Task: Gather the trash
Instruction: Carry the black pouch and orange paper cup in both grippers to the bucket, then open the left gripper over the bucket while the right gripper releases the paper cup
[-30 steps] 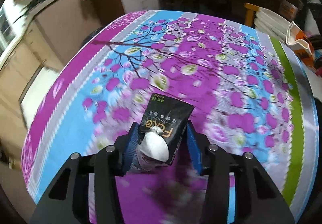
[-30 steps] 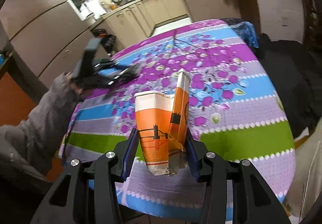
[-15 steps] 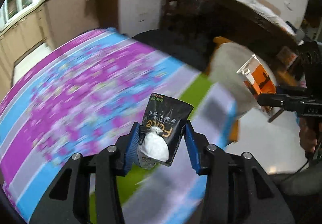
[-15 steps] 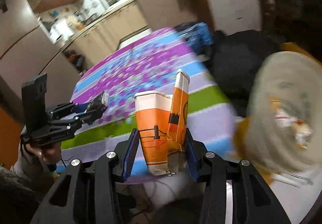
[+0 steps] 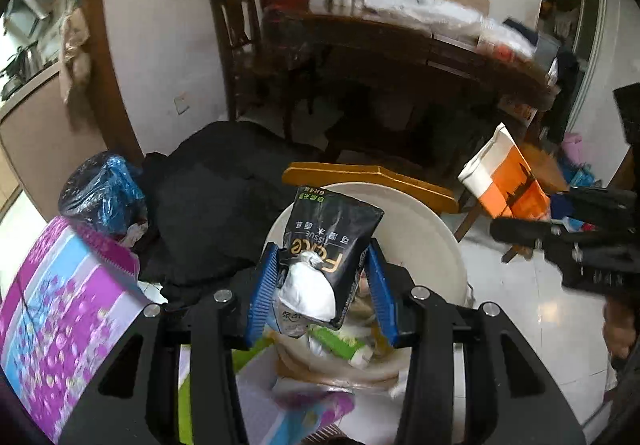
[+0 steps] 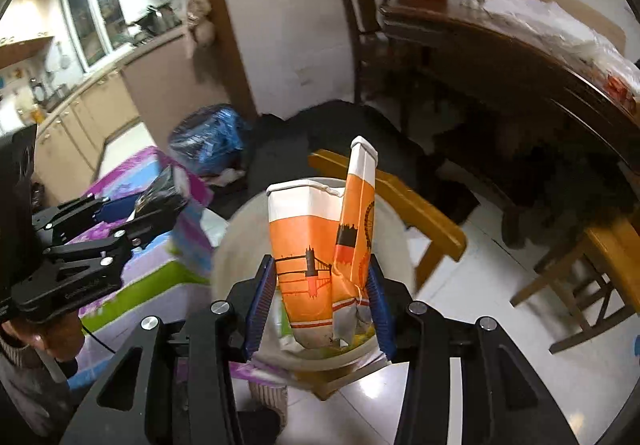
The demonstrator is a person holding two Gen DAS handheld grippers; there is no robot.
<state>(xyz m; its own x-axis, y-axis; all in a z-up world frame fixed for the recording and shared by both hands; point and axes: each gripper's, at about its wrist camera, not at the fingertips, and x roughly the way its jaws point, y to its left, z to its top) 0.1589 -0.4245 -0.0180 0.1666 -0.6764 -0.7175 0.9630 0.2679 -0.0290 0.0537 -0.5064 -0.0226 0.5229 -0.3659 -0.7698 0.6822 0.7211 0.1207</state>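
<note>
The left gripper [image 5: 322, 295] is a matte black plastic frame with angular cut-outs, round silver screw heads on its arms, and two ribbed blue pads [image 5: 262, 295] lining the fingers. The right gripper [image 6: 320, 299] is built the same way, black with silver screws and blue ribbed pads [image 6: 262, 301]. In the right wrist view a thin black cable [image 6: 100, 343] trails from the left gripper's body, beside a grey knitted sleeve [image 6: 24, 385].

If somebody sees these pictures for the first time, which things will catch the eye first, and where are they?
First, the crushed orange paper cup clamped in the right tongs, in the middle of the right wrist view. Next, the black tissue packet with white tissue, gripped in the left tongs. Both hang above the pale round trash bin, beside the purple flowered tablecloth at the left.
</note>
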